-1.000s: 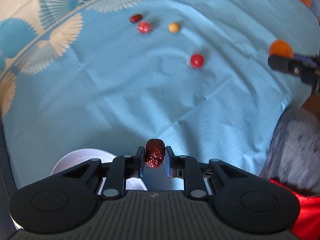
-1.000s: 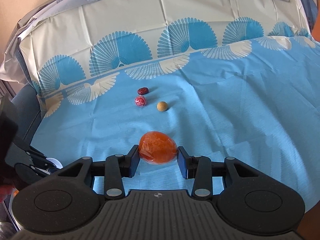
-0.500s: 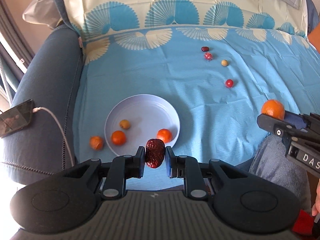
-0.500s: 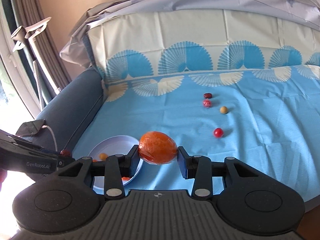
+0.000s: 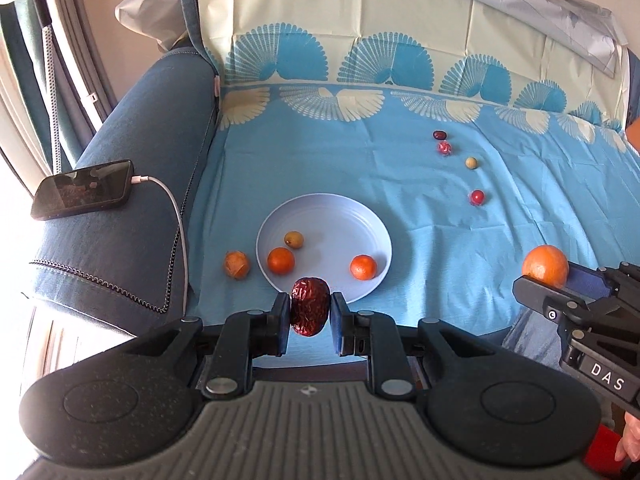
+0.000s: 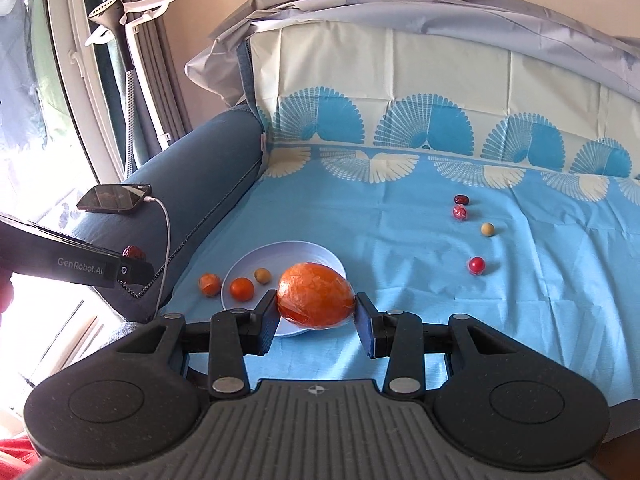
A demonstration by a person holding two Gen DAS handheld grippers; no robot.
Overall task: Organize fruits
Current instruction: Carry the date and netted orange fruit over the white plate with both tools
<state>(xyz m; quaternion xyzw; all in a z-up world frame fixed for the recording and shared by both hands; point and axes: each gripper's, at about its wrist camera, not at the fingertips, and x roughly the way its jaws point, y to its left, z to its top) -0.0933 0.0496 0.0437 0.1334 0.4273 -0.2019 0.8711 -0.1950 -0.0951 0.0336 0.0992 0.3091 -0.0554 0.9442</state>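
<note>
My left gripper (image 5: 310,314) is shut on a wrinkled dark red date (image 5: 310,311), held above the near rim of a pale blue plate (image 5: 352,220). The plate holds two small oranges (image 5: 281,260) (image 5: 363,267) and a yellowish fruit (image 5: 293,239). My right gripper (image 6: 316,312) is shut on a wrapped orange (image 6: 315,300), in front of the plate (image 6: 316,254); it also shows at the right of the left wrist view with the orange (image 5: 545,264). Another orange fruit (image 5: 237,265) lies on the cloth left of the plate. Several small fruits (image 5: 477,197) lie farther back on the right.
A blue patterned cloth (image 5: 400,168) covers the sofa seat. A phone (image 5: 82,190) on a white charging cable (image 5: 176,216) rests on the blue armrest at the left. A garment steamer (image 6: 116,20) stands by the window. The person's grey trouser leg (image 5: 532,336) is at the lower right.
Both grippers have pulled back and risen with their fruits still held. The plate, armrest and phone have come into view, and the small fruits now look farther away.
</note>
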